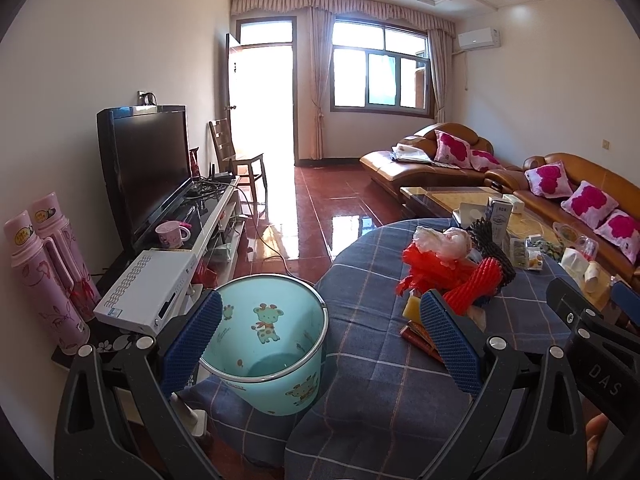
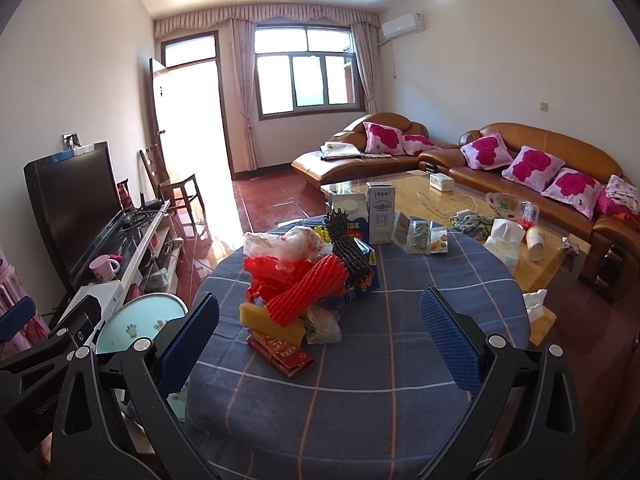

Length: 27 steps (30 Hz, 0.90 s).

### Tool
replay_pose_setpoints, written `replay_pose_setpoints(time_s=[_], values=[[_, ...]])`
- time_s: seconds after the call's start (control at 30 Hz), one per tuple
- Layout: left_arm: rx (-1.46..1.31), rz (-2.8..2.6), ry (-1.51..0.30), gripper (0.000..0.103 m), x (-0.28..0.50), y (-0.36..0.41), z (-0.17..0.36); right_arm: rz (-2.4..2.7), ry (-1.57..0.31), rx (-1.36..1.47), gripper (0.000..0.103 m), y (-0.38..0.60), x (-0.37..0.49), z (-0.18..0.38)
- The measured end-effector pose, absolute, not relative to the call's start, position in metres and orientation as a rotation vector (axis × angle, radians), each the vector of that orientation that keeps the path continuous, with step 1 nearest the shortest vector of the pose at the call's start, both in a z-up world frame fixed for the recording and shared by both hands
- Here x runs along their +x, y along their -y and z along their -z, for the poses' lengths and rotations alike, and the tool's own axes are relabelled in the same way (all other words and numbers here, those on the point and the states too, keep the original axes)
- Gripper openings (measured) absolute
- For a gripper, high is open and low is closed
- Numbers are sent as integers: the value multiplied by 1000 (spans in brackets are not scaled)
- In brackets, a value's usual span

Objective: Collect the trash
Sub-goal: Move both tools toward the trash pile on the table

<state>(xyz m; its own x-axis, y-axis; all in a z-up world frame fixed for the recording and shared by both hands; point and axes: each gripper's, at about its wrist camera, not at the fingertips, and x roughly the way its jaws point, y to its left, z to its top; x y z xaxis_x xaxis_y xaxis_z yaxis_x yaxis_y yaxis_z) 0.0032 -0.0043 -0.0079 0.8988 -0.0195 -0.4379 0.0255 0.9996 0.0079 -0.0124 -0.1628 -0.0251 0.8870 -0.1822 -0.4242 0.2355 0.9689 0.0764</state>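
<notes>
A pile of trash lies on the round table with the blue checked cloth [image 2: 360, 380]: red foam netting [image 2: 306, 288], black foam netting [image 2: 352, 248], a white plastic bag [image 2: 288, 244], a yellow sponge [image 2: 272, 322], a red wrapper [image 2: 280, 352] and milk cartons [image 2: 380, 216]. A light blue bin [image 1: 264, 340] with giraffe prints stands at the table's left edge, empty inside. My left gripper [image 1: 320, 344] is open, its fingers either side of the bin's rim. My right gripper [image 2: 320, 344] is open and empty above the cloth, just short of the pile.
A TV [image 1: 148, 168] on a low stand, a white box [image 1: 148, 292] and pink thermoses [image 1: 52, 264] are at the left. A glass coffee table [image 2: 460, 200] and brown sofas [image 2: 540, 152] are at the right. The red tiled floor [image 1: 316, 208] lies beyond.
</notes>
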Motion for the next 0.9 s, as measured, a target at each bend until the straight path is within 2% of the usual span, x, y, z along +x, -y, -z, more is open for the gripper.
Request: replay_pose_setpoints(time_s=[0.9], values=[[13, 39, -525, 97, 27, 4, 36, 238, -500, 141, 99, 180, 10, 50]])
